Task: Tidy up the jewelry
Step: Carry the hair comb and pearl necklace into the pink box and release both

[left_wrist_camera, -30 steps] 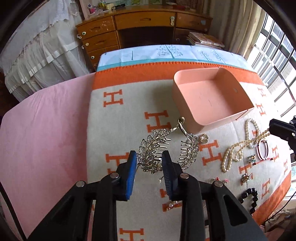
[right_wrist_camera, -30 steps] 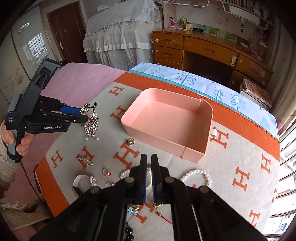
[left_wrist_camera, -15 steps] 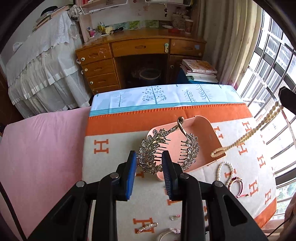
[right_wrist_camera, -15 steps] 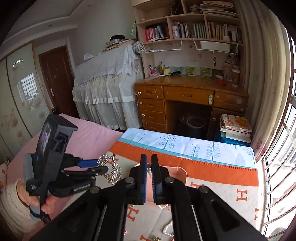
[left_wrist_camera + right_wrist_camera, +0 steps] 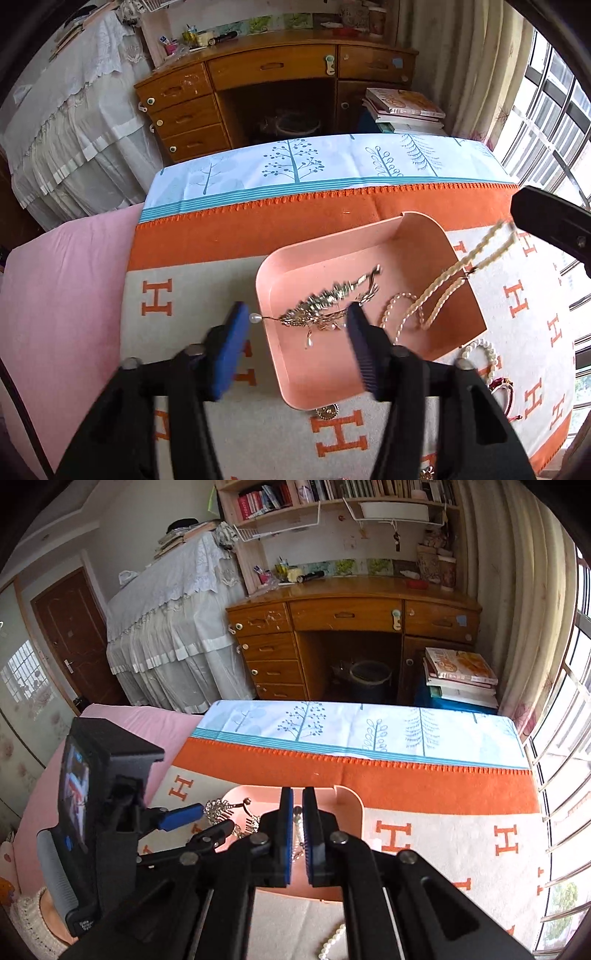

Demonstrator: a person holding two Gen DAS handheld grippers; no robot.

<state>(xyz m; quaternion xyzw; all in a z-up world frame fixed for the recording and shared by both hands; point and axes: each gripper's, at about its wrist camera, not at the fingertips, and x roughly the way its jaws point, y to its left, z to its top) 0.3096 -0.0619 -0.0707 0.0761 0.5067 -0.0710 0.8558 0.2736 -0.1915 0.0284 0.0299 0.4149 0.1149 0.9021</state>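
Left gripper point(image 5: 299, 325) angled down over the peach plastic tray point(image 5: 424, 229), jaws just opened wide, silver rhinestone hair comb point(image 5: 325, 306) loose between them; right gripper point(image 5: 297, 838) beside it, clamped on a cream pearl necklace point(image 5: 454, 280).

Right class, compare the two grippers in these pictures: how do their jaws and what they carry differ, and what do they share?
The left gripper has just been opening, its jaws now wide; the right gripper is shut.
The left grips nothing, the silver hair comb loose between its pads over the pink tray; the right pinches the pearl necklace, which hangs into the tray.
Both have blue pads and point down toward the tray.
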